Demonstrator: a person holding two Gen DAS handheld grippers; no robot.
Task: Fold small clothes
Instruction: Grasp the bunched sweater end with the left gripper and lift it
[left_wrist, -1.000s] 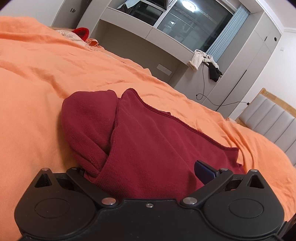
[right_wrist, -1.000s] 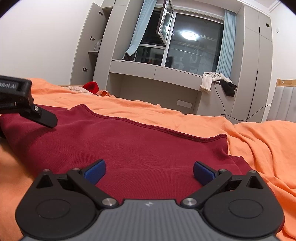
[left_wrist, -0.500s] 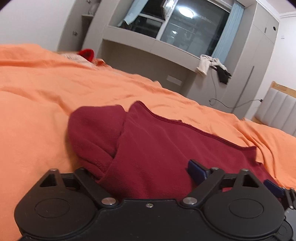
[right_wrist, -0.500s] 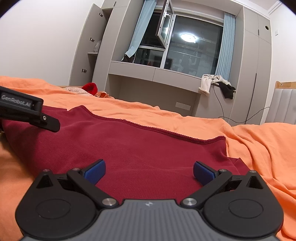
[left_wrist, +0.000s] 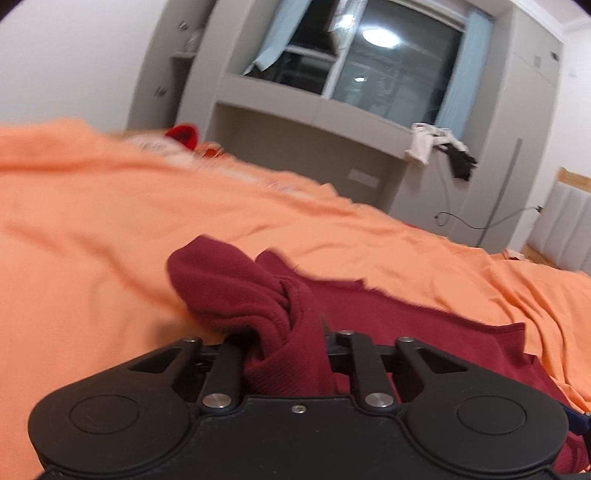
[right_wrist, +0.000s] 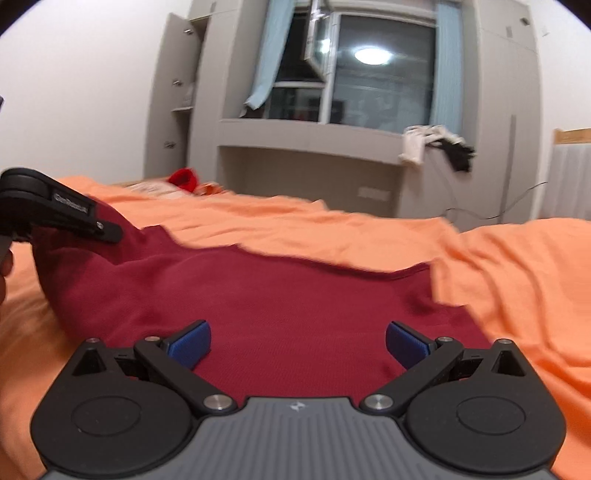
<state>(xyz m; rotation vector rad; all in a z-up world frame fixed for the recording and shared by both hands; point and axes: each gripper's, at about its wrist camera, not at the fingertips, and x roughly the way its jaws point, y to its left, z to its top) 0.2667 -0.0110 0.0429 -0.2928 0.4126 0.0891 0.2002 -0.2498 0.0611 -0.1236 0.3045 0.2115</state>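
Dark red cloth (right_wrist: 295, 295) lay spread on the bed's orange sheet (left_wrist: 92, 221). The left claw (left_wrist: 286, 350) had just been closing and pinched a bunched corner of it, tipped a little downward. The right claw (right_wrist: 297, 341) was spread wide over the cloth, holding nothing. The fold looked only just begun; next, the right claw needed its own corner.
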